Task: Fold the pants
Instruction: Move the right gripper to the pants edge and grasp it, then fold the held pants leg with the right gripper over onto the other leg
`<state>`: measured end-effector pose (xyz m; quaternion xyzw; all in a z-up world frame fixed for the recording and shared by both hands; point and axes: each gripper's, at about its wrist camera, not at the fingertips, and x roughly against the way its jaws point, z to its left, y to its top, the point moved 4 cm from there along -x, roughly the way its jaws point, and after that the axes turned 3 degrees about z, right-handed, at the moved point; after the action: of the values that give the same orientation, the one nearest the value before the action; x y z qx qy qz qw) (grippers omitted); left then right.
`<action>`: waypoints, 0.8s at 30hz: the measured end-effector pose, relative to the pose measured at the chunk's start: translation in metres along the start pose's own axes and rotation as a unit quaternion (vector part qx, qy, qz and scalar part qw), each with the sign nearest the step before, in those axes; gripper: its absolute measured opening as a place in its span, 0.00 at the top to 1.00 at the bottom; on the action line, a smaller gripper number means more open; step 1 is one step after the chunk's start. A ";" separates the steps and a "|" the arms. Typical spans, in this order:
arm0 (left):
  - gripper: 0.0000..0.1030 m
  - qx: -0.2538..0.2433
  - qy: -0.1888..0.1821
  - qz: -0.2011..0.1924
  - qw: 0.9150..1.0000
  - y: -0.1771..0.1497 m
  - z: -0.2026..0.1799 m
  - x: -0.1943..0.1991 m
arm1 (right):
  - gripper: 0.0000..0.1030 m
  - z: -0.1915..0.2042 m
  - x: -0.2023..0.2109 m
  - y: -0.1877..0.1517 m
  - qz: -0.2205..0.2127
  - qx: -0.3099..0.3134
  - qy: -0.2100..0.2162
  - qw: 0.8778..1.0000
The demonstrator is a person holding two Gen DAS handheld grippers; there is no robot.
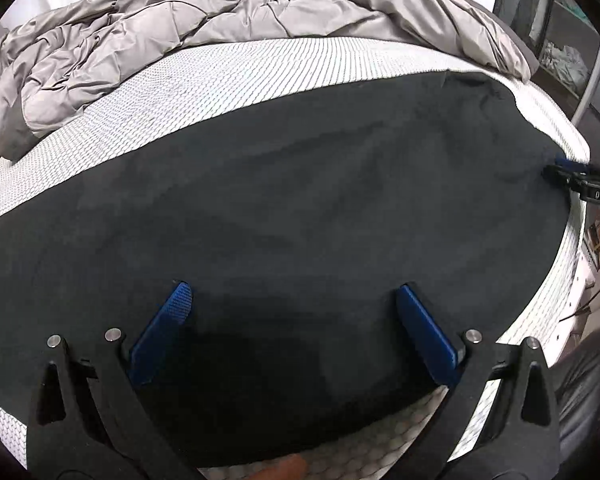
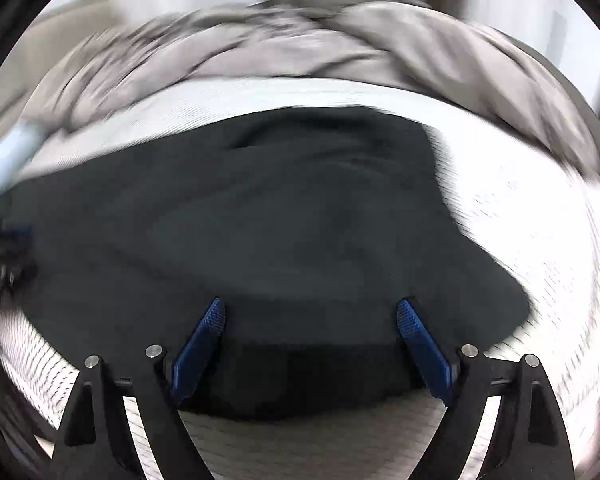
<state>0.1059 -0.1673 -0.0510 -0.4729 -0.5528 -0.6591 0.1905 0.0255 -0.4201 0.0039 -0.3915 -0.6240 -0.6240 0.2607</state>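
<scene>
Dark pants [image 1: 284, 200] lie spread flat across a white patterned mattress [image 1: 204, 76]. In the left wrist view, my left gripper [image 1: 293, 287] hovers over the near part of the pants, jaws wide apart with only flat cloth under them. My right gripper [image 1: 568, 178] shows at the pants' far right edge. The right wrist view is blurred. There the pants [image 2: 260, 216] fill the middle, and my right gripper [image 2: 312, 303] is open above their near edge with nothing pinched. My left gripper [image 2: 8, 248] appears as a dark blur at the left.
A crumpled grey duvet [image 1: 172, 32] is heaped along the far side of the mattress. A shelf with clutter [image 1: 560, 52] stands at the far right. Bare mattress [image 2: 520, 208] shows to the right of the pants.
</scene>
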 end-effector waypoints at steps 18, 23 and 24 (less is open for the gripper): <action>0.00 -0.055 -0.066 0.006 0.996 0.027 -0.114 -0.032 | 0.16 -0.107 0.005 -0.053 -0.026 -0.342 0.274 0.899; 0.01 -0.028 -0.110 -0.007 0.994 0.024 -0.098 -0.020 | 0.17 -0.119 -0.015 -0.030 -0.071 -0.375 0.309 0.871; 0.01 -0.009 -0.133 -0.011 0.991 0.023 -0.090 -0.016 | 0.21 -0.117 -0.020 -0.021 -0.078 -0.367 0.297 0.878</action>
<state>0.0944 -0.2608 -0.0460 -0.5524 -0.5724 -0.5970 0.1037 0.0003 -0.5360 -0.0143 -0.2050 -0.2722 -0.9135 0.2221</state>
